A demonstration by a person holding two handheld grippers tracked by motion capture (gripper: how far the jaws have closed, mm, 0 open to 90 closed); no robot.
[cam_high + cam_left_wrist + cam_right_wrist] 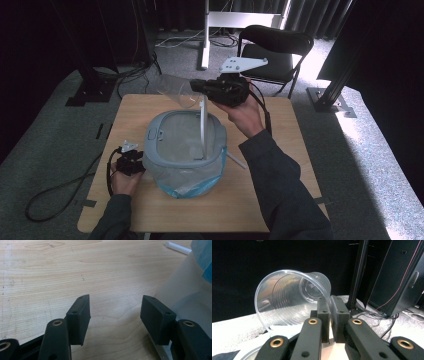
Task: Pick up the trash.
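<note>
My right gripper (331, 315) pinches the rim of a clear plastic cup (292, 302), tipped on its side and empty, at twelve o'clock above the grey bin (161, 131). Embossed marks on the cup's base are unreadable. The bin's liner bag (192, 175) hides its contents. My left gripper (115, 317), jaws spread, rests at the bin's nine o'clock.

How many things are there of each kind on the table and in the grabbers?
Clear plastic cup, pinched at its rim by the right gripper: 1
Grey bin with a plastic liner: 1
White stick lying on the table: 1
Grippers, counting the open left gripper: 2
Total: 5
</note>
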